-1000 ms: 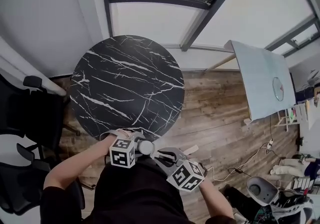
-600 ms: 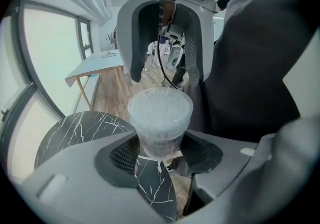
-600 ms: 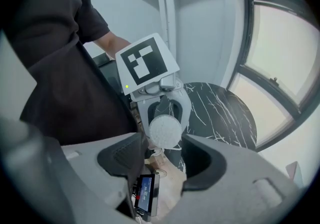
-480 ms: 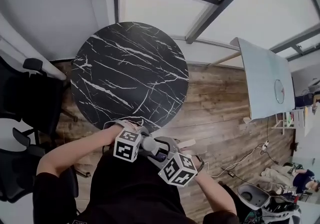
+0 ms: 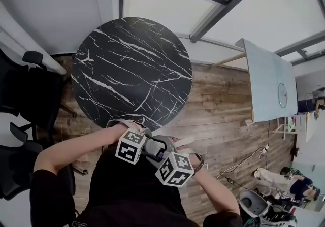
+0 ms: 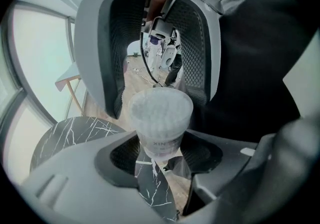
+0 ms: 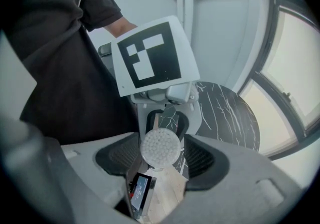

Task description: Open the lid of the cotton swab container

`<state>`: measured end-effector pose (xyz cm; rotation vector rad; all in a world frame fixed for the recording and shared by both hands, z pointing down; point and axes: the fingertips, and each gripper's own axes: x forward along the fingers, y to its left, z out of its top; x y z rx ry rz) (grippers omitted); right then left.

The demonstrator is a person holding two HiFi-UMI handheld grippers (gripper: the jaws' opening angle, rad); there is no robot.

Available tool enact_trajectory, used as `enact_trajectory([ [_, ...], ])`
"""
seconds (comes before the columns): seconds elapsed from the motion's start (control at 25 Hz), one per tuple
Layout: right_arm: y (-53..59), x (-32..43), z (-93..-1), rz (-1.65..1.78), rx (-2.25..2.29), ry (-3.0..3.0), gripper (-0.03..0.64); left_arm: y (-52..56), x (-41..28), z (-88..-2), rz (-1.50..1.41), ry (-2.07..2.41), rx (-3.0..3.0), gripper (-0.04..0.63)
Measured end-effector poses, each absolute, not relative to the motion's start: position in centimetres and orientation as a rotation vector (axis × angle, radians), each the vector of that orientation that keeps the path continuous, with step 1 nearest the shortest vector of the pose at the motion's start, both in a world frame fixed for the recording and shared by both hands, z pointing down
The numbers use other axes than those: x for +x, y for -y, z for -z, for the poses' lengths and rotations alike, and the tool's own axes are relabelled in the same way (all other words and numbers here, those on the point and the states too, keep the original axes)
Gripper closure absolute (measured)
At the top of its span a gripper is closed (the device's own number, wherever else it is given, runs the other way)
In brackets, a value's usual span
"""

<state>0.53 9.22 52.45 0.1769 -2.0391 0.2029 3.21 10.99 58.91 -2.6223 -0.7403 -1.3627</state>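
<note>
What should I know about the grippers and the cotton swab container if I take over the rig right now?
Left gripper: shut on the base of the cotton swab container, held in the air off the round table.
Right gripper: open. Its fingers have just been opening and stand either side of the container's top without touching it.
Done: container is picked up and steadied.
Lid: swab tips show at the top, but I cannot tell whether the lid is on.
Left: check the lid. If it is on, take it off with the right gripper.
</note>
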Motion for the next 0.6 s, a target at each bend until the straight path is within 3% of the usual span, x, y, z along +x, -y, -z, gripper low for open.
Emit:
enact_trajectory([
  [0.6,-10.4,-0.2,-54.2,-0.160,0.123,1.994,0.347,-12.0,2.8,-59.3,1.364,0.761,-2.620,0.334],
])
